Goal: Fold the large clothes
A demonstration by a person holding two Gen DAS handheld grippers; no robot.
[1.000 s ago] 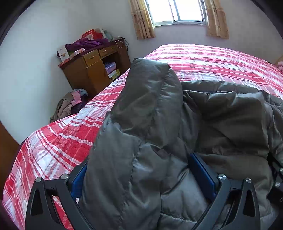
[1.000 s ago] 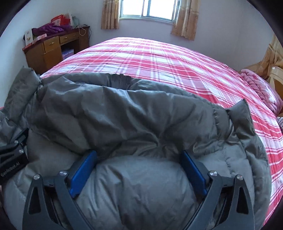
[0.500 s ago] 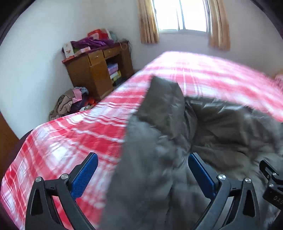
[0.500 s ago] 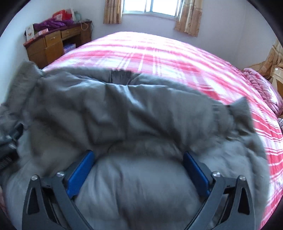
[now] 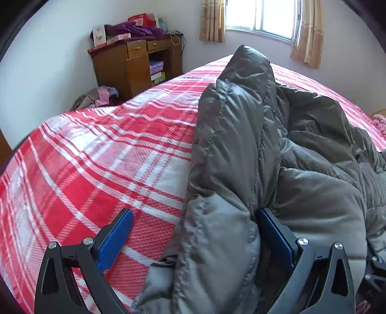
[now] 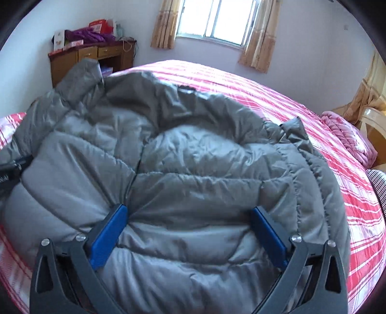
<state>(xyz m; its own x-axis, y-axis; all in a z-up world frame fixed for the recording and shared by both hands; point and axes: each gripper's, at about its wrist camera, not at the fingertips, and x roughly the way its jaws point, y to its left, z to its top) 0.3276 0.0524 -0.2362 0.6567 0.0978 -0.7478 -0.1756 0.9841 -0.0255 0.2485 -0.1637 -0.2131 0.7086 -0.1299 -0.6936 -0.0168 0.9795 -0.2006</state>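
So the grey jacket (image 6: 193, 169) is lying in a puffy heap on the bed (image 5: 96, 157), the one with the red plaid cover. Big change from a second ago: back then the left gripper (image 5: 193, 231) had quilted fabric stuffed all the way across between its blue pads, now the left pad (image 5: 115, 239) sits over bare plaid and only the jacket's edge fold runs up through the gap from 6 toward 12 o'clock, against the right pad. Jaws are spread wide, not pinching anything as far as I can see. The motion blur from half a second ago is gone too.

Right gripper (image 6: 190, 231) looks about the same as before: jaws spread wide, pads pressed into the jacket with a fat bulge of it between them. The collar end sticks up at about 10 o'clock in its view, higher than a second ago.

Desk (image 5: 135, 65) with the purple pile is off at 11 o'clock, window (image 6: 217, 19) at 12.
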